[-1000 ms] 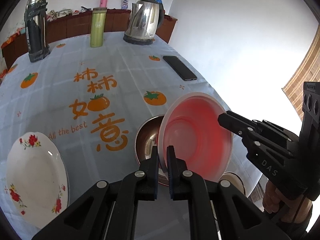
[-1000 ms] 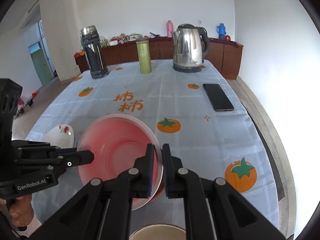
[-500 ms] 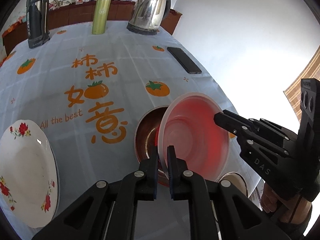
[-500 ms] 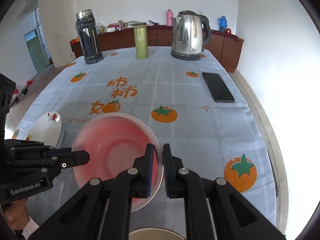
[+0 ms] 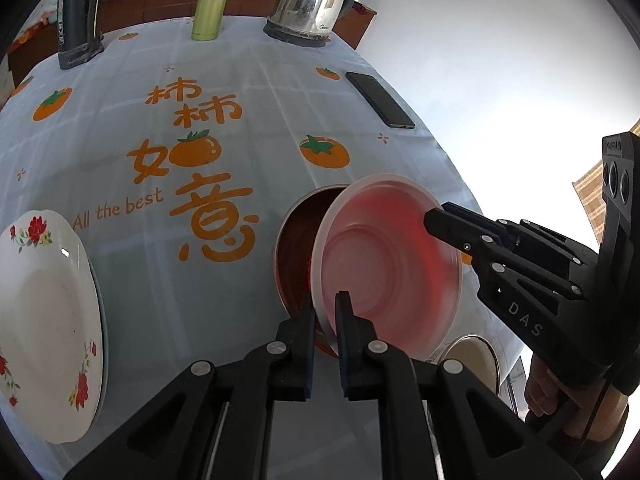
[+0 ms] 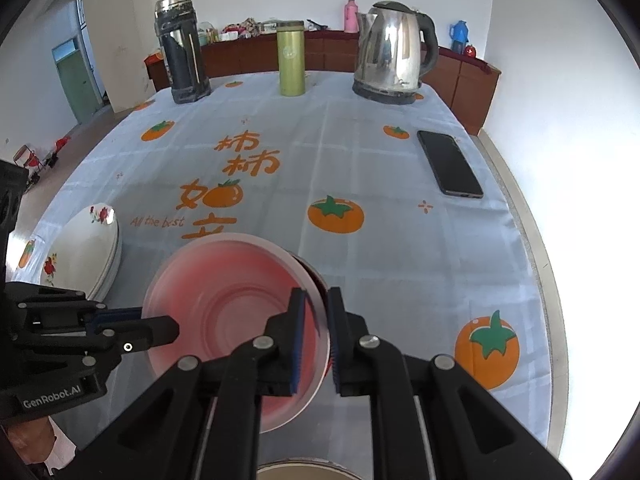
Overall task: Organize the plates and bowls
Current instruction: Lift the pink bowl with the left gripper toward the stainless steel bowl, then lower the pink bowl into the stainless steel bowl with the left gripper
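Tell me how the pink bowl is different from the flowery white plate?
The pink bowl is deep, plain and frosted; the flowery plate is shallow and white with red flowers. The bowl is gripped at its rim by both grippers; the plate lies untouched on the tablecloth. Both are round.

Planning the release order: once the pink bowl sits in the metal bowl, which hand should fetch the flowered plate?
Left: the left tool is on the pink bowl's rim nearest the flowered plate; the right tool grips the far rim.

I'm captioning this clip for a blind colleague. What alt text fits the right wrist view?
Two black grippers, the right gripper and the left gripper, pinch opposite rims of a pink bowl above a tablecloth printed with orange fruit. A flowered plate lies left; a kettle, phone and flasks stand beyond.
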{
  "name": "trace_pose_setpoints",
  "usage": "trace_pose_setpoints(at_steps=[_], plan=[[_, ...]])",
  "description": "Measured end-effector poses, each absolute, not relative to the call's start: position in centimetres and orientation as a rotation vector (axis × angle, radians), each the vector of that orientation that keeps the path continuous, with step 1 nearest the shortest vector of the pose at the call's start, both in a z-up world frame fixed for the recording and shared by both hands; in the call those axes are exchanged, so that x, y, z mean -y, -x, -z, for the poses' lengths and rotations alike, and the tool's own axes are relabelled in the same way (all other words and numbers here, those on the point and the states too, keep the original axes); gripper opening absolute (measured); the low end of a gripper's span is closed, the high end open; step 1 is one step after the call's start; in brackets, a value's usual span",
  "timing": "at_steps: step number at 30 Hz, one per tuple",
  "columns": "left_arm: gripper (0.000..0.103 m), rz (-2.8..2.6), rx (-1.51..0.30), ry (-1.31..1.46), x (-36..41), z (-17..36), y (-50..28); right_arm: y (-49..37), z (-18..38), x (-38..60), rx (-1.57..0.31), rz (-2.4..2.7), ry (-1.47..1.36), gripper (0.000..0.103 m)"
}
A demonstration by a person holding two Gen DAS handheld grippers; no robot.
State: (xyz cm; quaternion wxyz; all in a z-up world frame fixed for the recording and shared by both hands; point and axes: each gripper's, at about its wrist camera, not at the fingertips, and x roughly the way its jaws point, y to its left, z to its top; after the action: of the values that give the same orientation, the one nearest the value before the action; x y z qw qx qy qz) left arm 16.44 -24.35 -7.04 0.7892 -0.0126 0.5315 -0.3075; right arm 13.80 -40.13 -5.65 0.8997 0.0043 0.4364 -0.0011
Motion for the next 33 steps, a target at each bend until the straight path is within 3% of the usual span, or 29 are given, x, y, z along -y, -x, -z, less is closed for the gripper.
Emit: trace_pose_setpoints(at_steps=[33], plan=[[0.014, 0.656, -1.19, 0.061, 24.5, 8.1, -17.2, -15.9, 7.4, 40.5, -0.974, -0.002, -0.002, 0.014]])
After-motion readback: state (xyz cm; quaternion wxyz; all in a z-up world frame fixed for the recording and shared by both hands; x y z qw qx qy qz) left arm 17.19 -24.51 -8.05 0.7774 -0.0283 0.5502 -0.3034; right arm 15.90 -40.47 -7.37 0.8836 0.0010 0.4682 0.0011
